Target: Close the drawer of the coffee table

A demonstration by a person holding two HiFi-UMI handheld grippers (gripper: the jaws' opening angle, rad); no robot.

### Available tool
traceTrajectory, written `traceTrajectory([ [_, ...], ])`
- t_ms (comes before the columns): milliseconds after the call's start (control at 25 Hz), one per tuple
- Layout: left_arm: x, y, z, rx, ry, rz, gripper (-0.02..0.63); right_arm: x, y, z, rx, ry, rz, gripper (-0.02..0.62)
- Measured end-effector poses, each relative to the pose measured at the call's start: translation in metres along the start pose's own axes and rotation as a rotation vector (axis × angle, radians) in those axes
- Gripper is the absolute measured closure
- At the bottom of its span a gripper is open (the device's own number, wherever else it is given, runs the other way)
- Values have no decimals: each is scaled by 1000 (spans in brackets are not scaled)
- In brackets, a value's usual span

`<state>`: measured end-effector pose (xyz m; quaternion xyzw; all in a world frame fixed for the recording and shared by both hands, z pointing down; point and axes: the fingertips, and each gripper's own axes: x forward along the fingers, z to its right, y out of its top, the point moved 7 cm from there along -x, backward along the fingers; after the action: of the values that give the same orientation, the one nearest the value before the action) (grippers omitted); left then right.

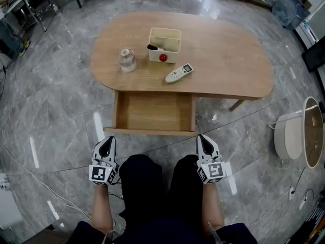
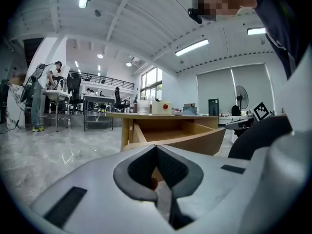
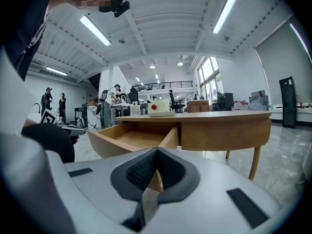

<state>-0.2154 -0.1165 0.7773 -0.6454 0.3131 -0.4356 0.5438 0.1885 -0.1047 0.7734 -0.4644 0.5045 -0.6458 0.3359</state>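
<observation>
Your left tongs [image 1: 107, 140] and right tongs [image 1: 203, 139] sit low on the near side of the drawer [image 1: 154, 113]. Each one is close to a front corner, just outside your knees. Both pairs are pressed together and empty. The drawer stands pulled out from under the near edge of the tabletop [image 1: 228, 60]. On the tabletop a jar [image 1: 127, 60] stands at the left. A box [image 1: 164, 46] is to its right, and a remote [image 1: 179, 73] lies near the box.
</observation>
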Motion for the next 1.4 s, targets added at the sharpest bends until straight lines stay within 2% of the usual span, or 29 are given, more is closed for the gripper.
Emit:
traceTrajectory([
  [240,6,-17,1,-9,-2,-5,581,1,-21,-7,1,15,-46,569],
  [480,19,-33,-5,4,26,11,581,13,-36,-14,25,10,-45,569],
  [1000,23,-31,-6,-21,36,19,581,16,-43,-19,93,-41,-12,569],
  [1400,24,-24,-9,-15,40,42,581,18,-36,-19,96,-20,13,569],
])
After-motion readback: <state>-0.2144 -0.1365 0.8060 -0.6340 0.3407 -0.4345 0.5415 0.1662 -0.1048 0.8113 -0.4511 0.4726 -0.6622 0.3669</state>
